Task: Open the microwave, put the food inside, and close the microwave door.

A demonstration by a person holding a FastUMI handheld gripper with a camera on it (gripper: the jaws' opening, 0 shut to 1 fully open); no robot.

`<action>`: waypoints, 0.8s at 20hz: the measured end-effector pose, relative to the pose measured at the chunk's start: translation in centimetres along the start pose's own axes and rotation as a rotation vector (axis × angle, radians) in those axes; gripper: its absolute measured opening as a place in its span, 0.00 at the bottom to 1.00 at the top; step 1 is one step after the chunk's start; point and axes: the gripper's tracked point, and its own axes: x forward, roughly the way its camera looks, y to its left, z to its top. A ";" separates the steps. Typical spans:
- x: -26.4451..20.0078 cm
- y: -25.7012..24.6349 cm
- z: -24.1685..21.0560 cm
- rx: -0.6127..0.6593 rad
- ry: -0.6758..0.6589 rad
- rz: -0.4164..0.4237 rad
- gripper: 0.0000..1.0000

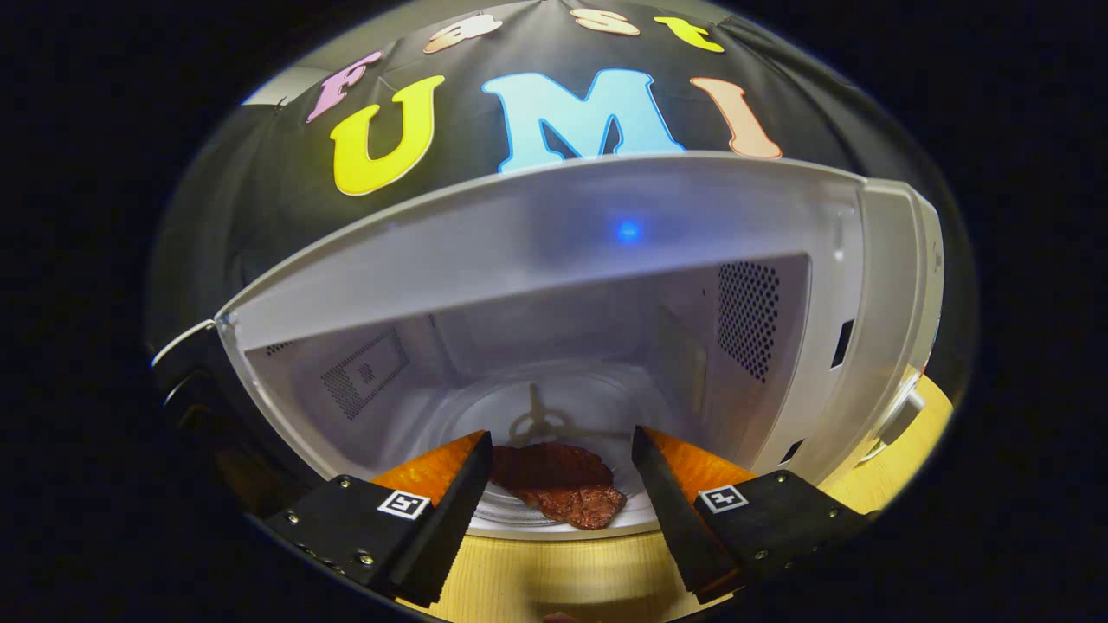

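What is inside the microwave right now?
Inside the open microwave, a brown piece of food lies on the glass turntable, between the fingers of the open hand-held gripper. The fingers cover the food's side edges.

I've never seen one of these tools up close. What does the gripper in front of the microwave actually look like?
The gripper has two wedge-shaped fingers that taper toward their tips, with ridged inner faces. Each sits on a blocky mount fastened with small round screws, and each mount carries a small square black-and-white marker. The fingers stand open, apart from each other.

white microwave (554, 251), reddish-brown food (563, 489), light wood table (554, 571)
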 end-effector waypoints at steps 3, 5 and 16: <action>-2.9 1.1 1.1 -0.024 -0.012 0.037 0.97; -5.6 2.0 2.2 -0.055 -0.043 0.059 0.97; -22.7 11.1 5.4 -0.099 -0.141 0.300 0.97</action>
